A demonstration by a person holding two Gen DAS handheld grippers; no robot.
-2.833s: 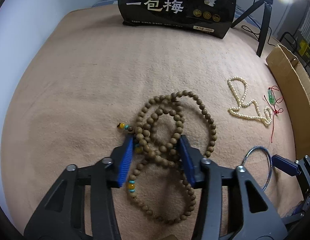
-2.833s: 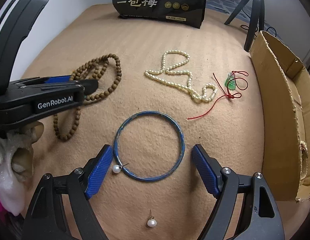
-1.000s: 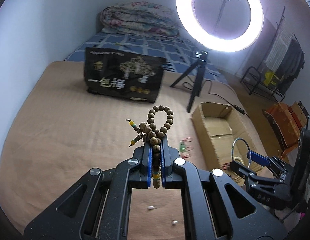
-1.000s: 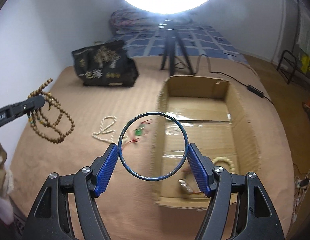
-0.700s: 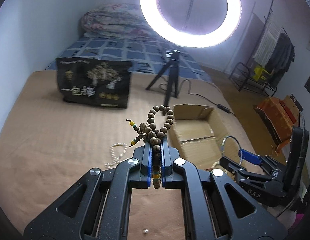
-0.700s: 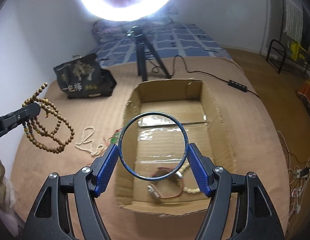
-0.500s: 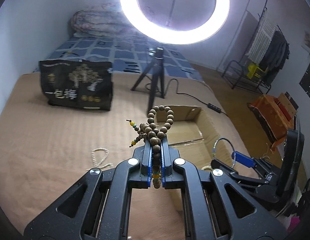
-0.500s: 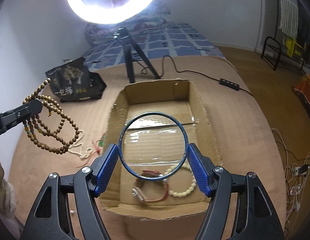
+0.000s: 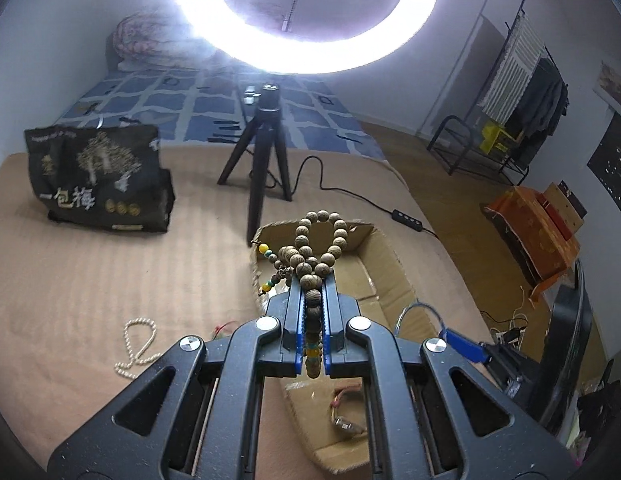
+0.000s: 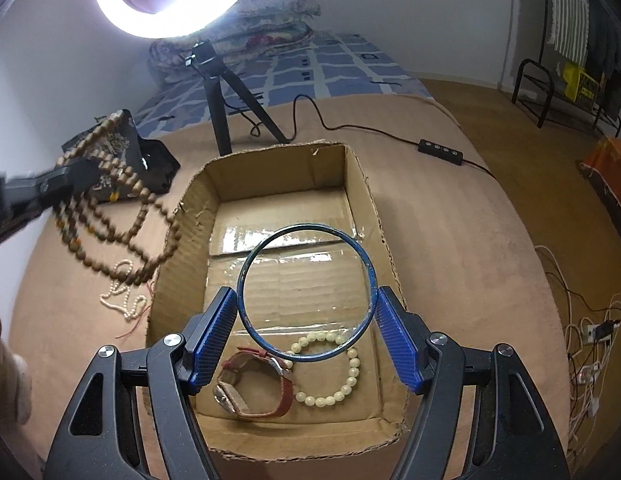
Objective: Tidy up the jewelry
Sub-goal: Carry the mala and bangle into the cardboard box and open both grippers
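My left gripper (image 9: 313, 286) is shut on a brown wooden bead strand (image 9: 310, 256) and holds it in the air over the near left rim of an open cardboard box (image 9: 384, 256). In the right wrist view the strand (image 10: 122, 216) hangs left of the box (image 10: 374, 216). My right gripper (image 10: 305, 304) is shut on a thin blue bangle (image 10: 246, 268) and holds it above the box. A red-strap watch (image 10: 250, 384) and a pale bead bracelet (image 10: 342, 388) lie in the box.
A white pearl necklace (image 9: 136, 344) and a red cord (image 9: 222, 328) lie on the tan blanket left of the box. A black bag (image 9: 98, 184) and a ring light tripod (image 9: 266, 160) stand behind. A cable with a switch (image 10: 442, 147) runs right.
Both grippers picked up their jewelry from the blanket, rose and swung right toward the box. The bangle now hangs over the box and the bead strand has reached its left rim.
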